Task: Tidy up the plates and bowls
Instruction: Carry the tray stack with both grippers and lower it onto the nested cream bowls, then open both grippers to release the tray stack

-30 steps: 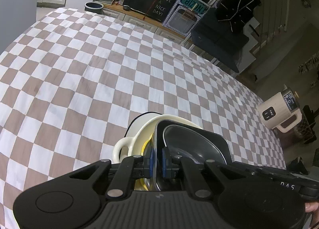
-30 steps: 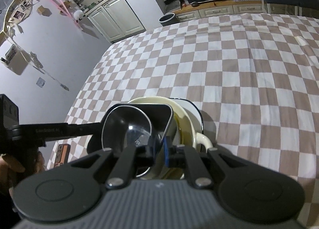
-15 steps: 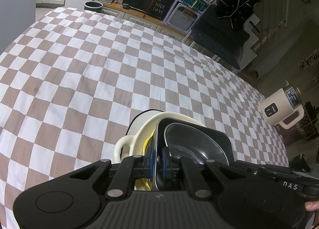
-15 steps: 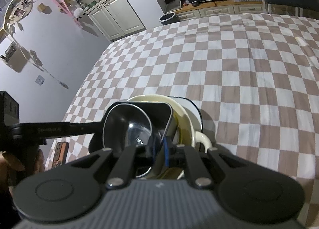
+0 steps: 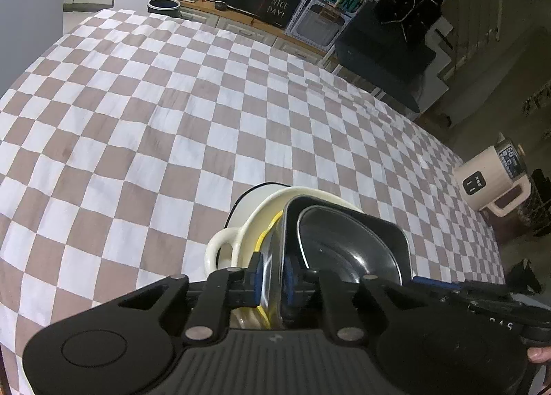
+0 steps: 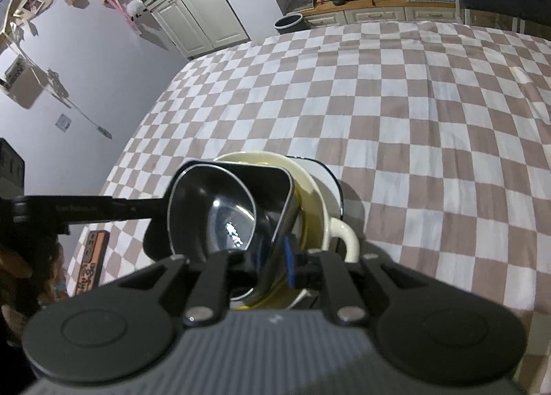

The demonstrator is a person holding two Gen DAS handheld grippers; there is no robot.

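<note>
On the checkered cloth stands a stack: a white plate (image 5: 255, 193) (image 6: 327, 174) with a dark rim, a cream bowl (image 5: 261, 216) (image 6: 310, 195) with loop handles, a yellow rim (image 5: 267, 233), and a black square bowl (image 5: 344, 250) (image 6: 213, 216) on top. My left gripper (image 5: 272, 278) straddles the black bowl's near-left rim. Its jaws are opening, and the blue pads stand slightly off the rim. My right gripper (image 6: 272, 267) straddles the opposite rim, its jaws likewise opening with the rim between them. Each gripper shows as a black bar in the other's view.
The brown and white checkered tablecloth (image 5: 172, 119) stretches far ahead. A cream kettle-like appliance (image 5: 489, 181) stands beyond the table's right edge. A small orange and black device (image 6: 91, 260) lies near the table's left edge. Cabinets and a grey bin (image 5: 164, 6) lie behind.
The pads of both grippers have spread a little apart around the black bowl's rim. The stack and both hands stay where they were.
</note>
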